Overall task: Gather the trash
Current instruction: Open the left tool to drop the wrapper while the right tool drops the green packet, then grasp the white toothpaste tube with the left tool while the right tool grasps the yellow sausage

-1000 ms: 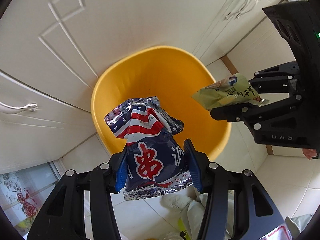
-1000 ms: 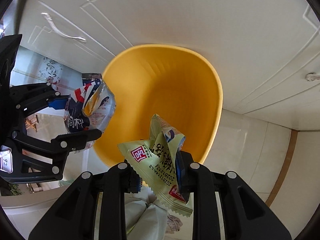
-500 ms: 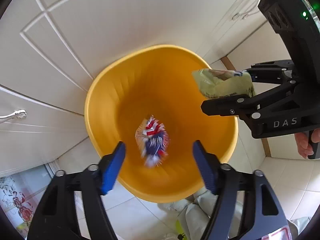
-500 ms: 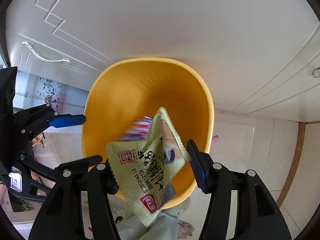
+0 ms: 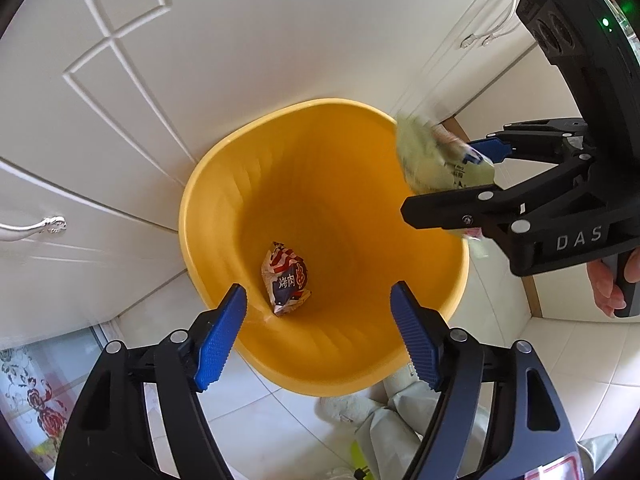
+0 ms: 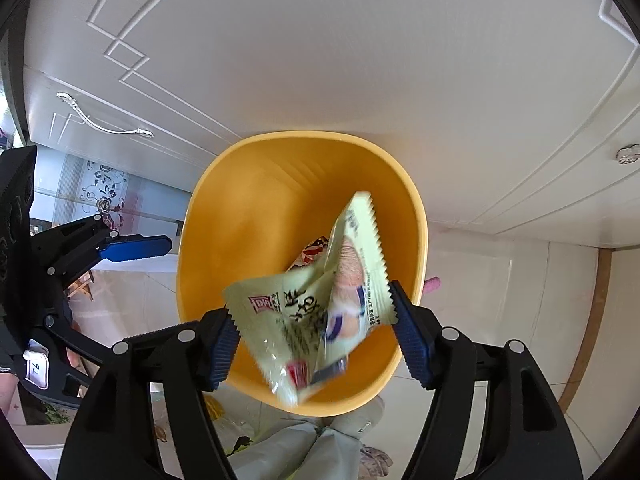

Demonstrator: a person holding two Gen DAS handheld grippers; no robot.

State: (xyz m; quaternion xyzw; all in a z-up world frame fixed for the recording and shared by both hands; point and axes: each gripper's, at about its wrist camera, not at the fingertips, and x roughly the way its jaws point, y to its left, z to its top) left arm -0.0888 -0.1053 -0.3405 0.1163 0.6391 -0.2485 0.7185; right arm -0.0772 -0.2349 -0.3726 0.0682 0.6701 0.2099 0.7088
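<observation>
Both wrappers have left their grips since a second ago, when each sat clamped between blue pads. Now the red, white and blue snack bag (image 5: 286, 278) lies crumpled at the bottom of the yellow bin (image 5: 208, 184), its foil edge pale and its dark face printed with white characters. The pale green wrapper (image 6: 316, 304) is blurred and loose between the pads of the right hand-held gripper (image 6: 314, 334), whose jaws are opening; its saw-tooth edges lie just beside both pads, but neither pad visibly presses it, and it hangs over the near rim of the bin. It carries a red square mark, dark lettering and a picture of a tan snack. In the left wrist view the same wrapper shows as a green smear at the bin's far right rim.

Only the flag-patterned bag lies on the bin floor; the ribbed yellow walls around it are bare.

The left hand-held gripper (image 5: 320, 336) hangs over the near rim with its jaws still widening and nothing between them. Fingers (image 5: 608, 292) of the person's right hand wrap the grip of the other tool at the right edge.

White panelled cabinet doors (image 6: 320, 60) with silver handles (image 6: 104, 126) stand directly behind the bin. Pale floor tiles (image 5: 568, 360) lie open to the right of it, and a light trouser leg (image 6: 312, 452) with a sock shows close below the near rim.
</observation>
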